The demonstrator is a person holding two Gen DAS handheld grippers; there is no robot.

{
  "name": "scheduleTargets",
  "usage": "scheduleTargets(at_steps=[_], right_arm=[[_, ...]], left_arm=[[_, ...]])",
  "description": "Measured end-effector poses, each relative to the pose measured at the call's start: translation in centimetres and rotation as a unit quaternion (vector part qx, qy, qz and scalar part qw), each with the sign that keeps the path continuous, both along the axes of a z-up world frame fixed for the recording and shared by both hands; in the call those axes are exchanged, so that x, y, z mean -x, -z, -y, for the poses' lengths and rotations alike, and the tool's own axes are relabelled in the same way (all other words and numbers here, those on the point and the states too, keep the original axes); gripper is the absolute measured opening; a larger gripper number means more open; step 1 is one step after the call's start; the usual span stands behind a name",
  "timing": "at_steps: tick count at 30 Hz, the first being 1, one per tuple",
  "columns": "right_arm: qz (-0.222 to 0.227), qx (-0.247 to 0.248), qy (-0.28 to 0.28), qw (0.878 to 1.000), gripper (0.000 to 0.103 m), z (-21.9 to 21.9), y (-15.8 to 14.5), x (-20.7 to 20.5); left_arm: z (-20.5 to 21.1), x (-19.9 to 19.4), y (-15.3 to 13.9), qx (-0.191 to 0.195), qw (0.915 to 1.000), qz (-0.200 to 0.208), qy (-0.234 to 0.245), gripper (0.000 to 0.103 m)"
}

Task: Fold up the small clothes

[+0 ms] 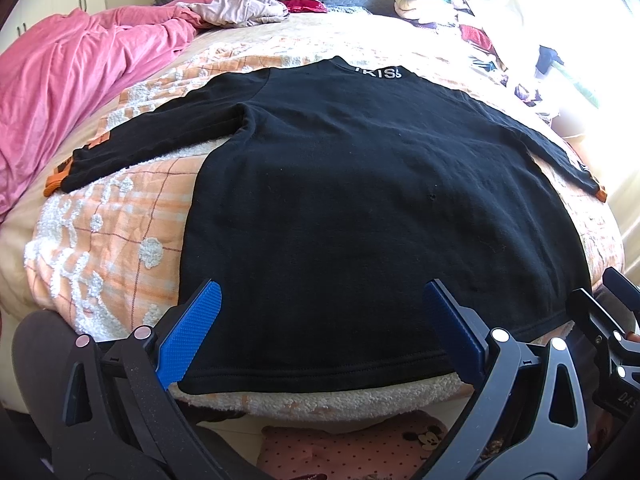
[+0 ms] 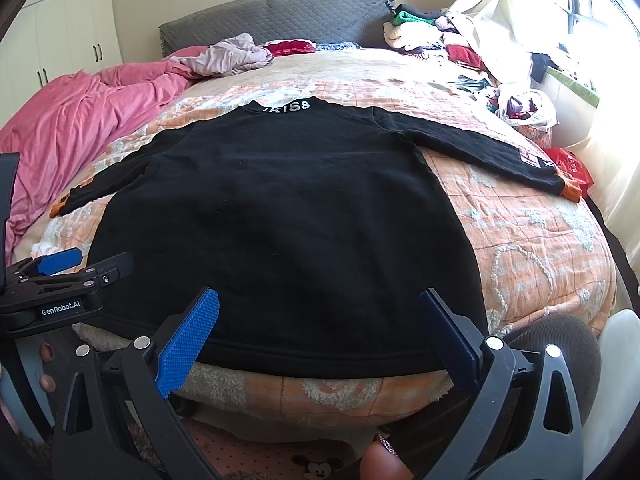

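A black long-sleeved top (image 1: 360, 200) (image 2: 280, 220) lies flat on the bed, back up, with white letters at the collar (image 1: 380, 73) and both sleeves spread out to orange cuffs (image 1: 54, 186) (image 2: 572, 192). My left gripper (image 1: 320, 312) hovers open over the near hem on the left side, blue pads (image 1: 192, 332) wide apart. My right gripper (image 2: 318, 320) hovers open over the hem further right, nothing between its fingers. The left gripper (image 2: 60, 264) also shows at the left edge of the right wrist view.
An orange-checked bedspread (image 2: 540, 240) covers the bed. A pink duvet (image 1: 72, 80) is bunched on the left. A pile of mixed clothes (image 2: 460, 44) sits at the far right by the bright window, loose garments (image 1: 240, 8) near the grey headboard (image 2: 280, 16). A red bag (image 2: 568, 166) lies by the right cuff.
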State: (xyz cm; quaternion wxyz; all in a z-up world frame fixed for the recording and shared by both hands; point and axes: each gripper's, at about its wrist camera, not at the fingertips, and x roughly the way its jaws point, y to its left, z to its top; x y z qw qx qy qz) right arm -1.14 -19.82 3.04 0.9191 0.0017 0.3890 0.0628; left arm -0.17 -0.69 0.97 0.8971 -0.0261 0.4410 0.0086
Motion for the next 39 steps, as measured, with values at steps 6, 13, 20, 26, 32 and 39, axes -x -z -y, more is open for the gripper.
scheduleTargets(at_steps=[6, 13, 20, 26, 32, 39], right_arm=[[0.000, -0.004, 0.003, 1.000, 0.099, 0.2, 0.2, -0.2], [-0.001, -0.007, 0.006, 1.000, 0.099, 0.3, 0.0, -1.2], [0.001, -0.004, 0.027, 1.000, 0.099, 1.1, -0.6, -3.1], [0.005, 0.002, 0.041, 0.999, 0.099, 1.8, -1.1, -5.0], [0.005, 0.007, 0.054, 0.999, 0.099, 2.9, -1.6, -7.4], [0.004, 0.002, 0.066, 0.998, 0.099, 3.8, -2.3, -10.3]], left_arm=[[0.3, -0.3, -0.2, 0.000, 1.0000, 0.004, 0.001, 0.095], [1.0, -1.4, -0.5, 0.003, 0.9999, 0.007, 0.007, 0.095], [1.8, -3.2, -0.6, 0.009, 0.9998, 0.004, 0.018, 0.095], [2.5, -4.9, -0.6, 0.008, 0.9997, 0.002, 0.025, 0.095], [3.0, -6.8, -0.8, 0.011, 0.9994, 0.002, 0.032, 0.095], [3.0, -9.2, -1.3, 0.011, 0.9996, 0.002, 0.027, 0.095]])
